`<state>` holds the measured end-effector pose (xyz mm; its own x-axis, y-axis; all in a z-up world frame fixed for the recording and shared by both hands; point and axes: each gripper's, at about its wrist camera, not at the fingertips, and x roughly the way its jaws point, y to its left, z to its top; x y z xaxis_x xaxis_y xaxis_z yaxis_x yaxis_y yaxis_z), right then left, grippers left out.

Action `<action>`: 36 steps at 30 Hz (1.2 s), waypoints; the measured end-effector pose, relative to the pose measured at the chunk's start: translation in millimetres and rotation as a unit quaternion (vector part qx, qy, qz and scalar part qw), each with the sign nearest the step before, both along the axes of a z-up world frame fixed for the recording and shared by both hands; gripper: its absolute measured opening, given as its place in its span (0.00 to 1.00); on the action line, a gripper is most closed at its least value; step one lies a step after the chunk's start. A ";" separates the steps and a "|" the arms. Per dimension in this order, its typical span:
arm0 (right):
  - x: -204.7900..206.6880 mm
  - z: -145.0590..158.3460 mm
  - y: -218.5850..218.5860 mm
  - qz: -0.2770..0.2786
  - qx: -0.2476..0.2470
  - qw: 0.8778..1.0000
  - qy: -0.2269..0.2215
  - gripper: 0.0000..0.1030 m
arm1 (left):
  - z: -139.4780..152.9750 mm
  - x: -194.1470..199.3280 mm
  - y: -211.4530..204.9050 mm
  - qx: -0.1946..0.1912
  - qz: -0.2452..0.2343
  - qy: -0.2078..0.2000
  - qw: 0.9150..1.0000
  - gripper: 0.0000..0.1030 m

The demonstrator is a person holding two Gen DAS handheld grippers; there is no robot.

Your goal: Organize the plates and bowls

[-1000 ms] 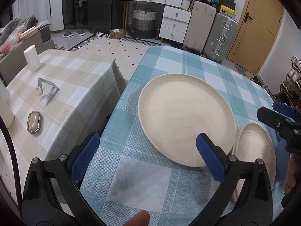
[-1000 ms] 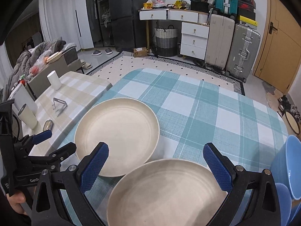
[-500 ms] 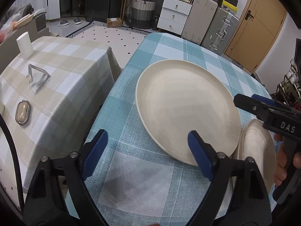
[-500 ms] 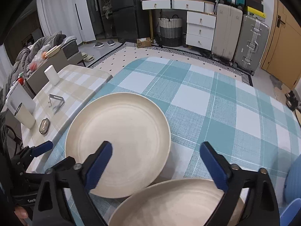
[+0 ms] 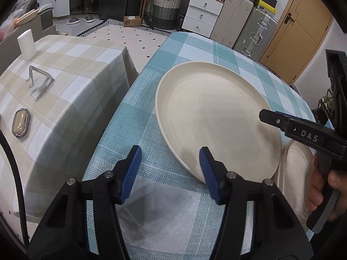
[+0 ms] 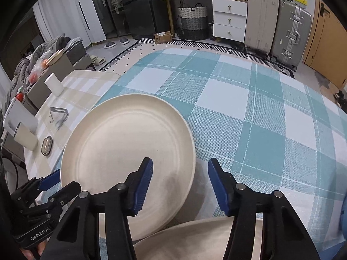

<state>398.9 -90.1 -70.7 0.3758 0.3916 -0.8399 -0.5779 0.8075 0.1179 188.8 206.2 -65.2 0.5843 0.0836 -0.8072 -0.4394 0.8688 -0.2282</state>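
Left wrist view. My left gripper [image 5: 170, 169] sits at 6 o'clock with its blue pads [image 5: 131, 169] parted wide and nothing between them. The right pad overlaps the near rim of the large cream plate [image 5: 214, 117], though I cannot tell whether it touches. That plate lies flat, face up, on the teal checked tablecloth [image 5: 156, 195]; being round, it shows no long axis. At 4 o'clock a second cream plate [image 5: 295, 173] touches or slips under the large plate's rim, half hidden by my right gripper [image 5: 303, 134], which reaches in from 3 o'clock. At 9 o'clock, on a beige checked table [image 5: 76, 82] beside mine, stand a metal napkin holder [image 5: 40, 82], a small oval tin [image 5: 20, 123] and a white cup [image 5: 26, 43].

Right wrist view. The right gripper [image 6: 180, 184] is open about halfway and empty. Its left pad hangs over the large cream plate [image 6: 121, 151], which fills the frame from 7 to 10 o'clock; the right pad is over cloth. The second cream plate [image 6: 190, 238] lies at 6 o'clock beneath the fingers. The left gripper [image 6: 43, 197] enters at 8 o'clock near the large plate's rim. Suitcases [image 6: 279, 21] and a white drawer unit [image 6: 229, 19] stand at 1 o'clock.
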 end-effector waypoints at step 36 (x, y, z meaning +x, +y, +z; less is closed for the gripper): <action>-35.1 23.5 11.0 0.019 -0.008 0.998 -0.059 0.13 | 40.8 -25.9 9.3 0.017 0.011 -0.048 0.999 0.23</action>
